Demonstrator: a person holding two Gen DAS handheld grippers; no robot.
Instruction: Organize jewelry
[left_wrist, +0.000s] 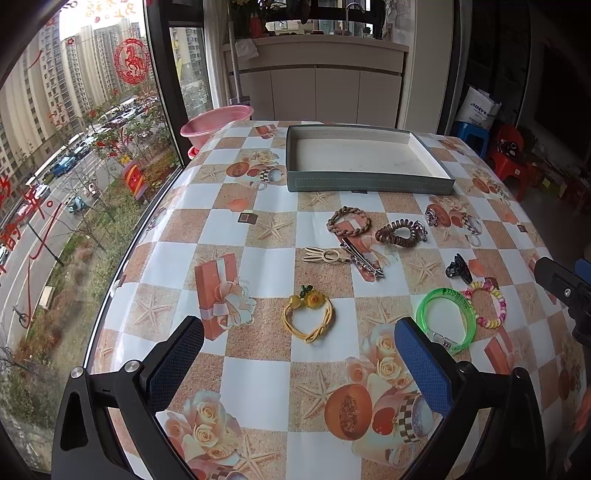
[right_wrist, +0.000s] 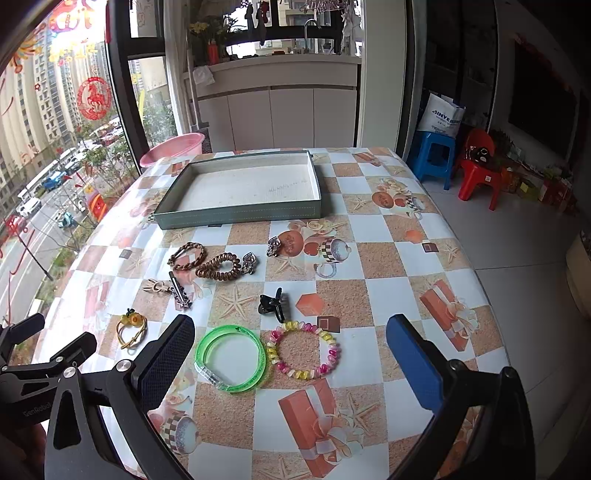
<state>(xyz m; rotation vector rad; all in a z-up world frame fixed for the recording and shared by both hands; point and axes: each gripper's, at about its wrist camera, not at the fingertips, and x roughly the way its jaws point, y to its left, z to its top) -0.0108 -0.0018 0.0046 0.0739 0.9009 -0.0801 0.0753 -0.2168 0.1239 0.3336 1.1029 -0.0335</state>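
Both jaws stand spread wide and empty — left gripper (left_wrist: 299, 363) above the yellow flower bracelet (left_wrist: 308, 317), right gripper (right_wrist: 290, 363) above the green bangle (right_wrist: 231, 358) and the pastel coil bracelet (right_wrist: 304, 350). Beyond them lie a black claw clip (right_wrist: 272, 303), a brown spiral hair tie (right_wrist: 218, 266) and a braided bracelet (right_wrist: 186, 256) — the tray (right_wrist: 240, 214) behind stands bare, nothing blocking it.
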